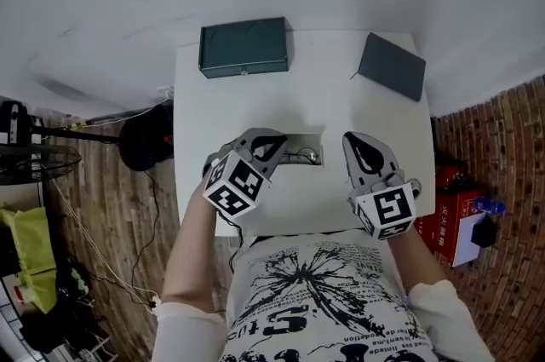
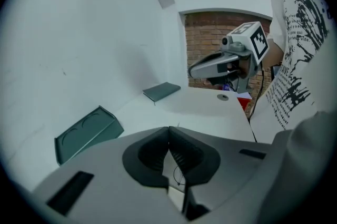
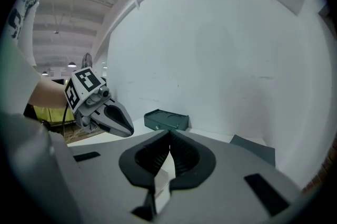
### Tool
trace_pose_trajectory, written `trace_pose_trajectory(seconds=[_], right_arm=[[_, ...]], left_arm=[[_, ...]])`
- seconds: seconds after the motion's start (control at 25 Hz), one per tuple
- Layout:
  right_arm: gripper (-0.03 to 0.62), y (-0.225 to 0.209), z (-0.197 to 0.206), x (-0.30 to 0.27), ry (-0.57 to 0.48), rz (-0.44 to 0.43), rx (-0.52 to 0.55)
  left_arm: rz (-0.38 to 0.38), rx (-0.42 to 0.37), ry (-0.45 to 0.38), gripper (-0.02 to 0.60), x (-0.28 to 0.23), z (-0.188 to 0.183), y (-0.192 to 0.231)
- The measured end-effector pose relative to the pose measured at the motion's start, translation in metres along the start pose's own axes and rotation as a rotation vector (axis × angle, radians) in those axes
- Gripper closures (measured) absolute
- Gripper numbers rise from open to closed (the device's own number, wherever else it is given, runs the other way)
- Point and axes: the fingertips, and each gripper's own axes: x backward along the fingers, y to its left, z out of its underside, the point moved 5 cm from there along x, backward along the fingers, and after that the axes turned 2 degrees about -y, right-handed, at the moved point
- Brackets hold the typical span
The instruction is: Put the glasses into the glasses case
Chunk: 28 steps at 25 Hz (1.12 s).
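Metal-rimmed glasses [image 1: 304, 155] lie crosswise, left to right.

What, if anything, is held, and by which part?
The left gripper appears to pinch the wire-frame glasses by one end in its shut jaws; which part is too small to tell. The right gripper, shut, holds nothing.

White table [image 1: 306, 96], dark things, grey tools

A dark green glasses case [image 1: 243, 47] sits at the table's far left and a slate-grey pad [image 1: 392, 66] at its far right. At its near edge, the grey left gripper [image 1: 277, 142] and right gripper [image 1: 354, 140] bear black-and-white square markers. The shirt [image 1: 315, 301] is white with black print. Right of the table are brown brick-patterned floor [image 1: 502, 147] and a red box [image 1: 447, 215].
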Motion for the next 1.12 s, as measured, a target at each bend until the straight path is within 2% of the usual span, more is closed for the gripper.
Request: trace_pose_trajectory(seconds=[0.52, 0.68, 1.04, 1.12], right_arm=[[0.579, 0.036, -0.041, 0.015, -0.091, -0.014, 0.108], [0.579, 0.038, -0.051, 0.018, -0.124, -0.008, 0.125], [0.58, 0.04, -0.064, 0.026, -0.174, 0.01, 0.11], [0.58, 0.041, -0.065, 0.028, -0.176, 0.009, 0.098]], left_arm=[[-0.33, 0.104, -0.369, 0.568, 0.109, -0.039, 0.017], [-0.393, 0.162, -0.487, 0.568, 0.136, -0.046, 0.013], [-0.416, 0.204, -0.534, 0.568, 0.154, -0.039, 0.01], [-0.41, 0.214, -0.517, 0.568, 0.153, -0.039, 0.009]])
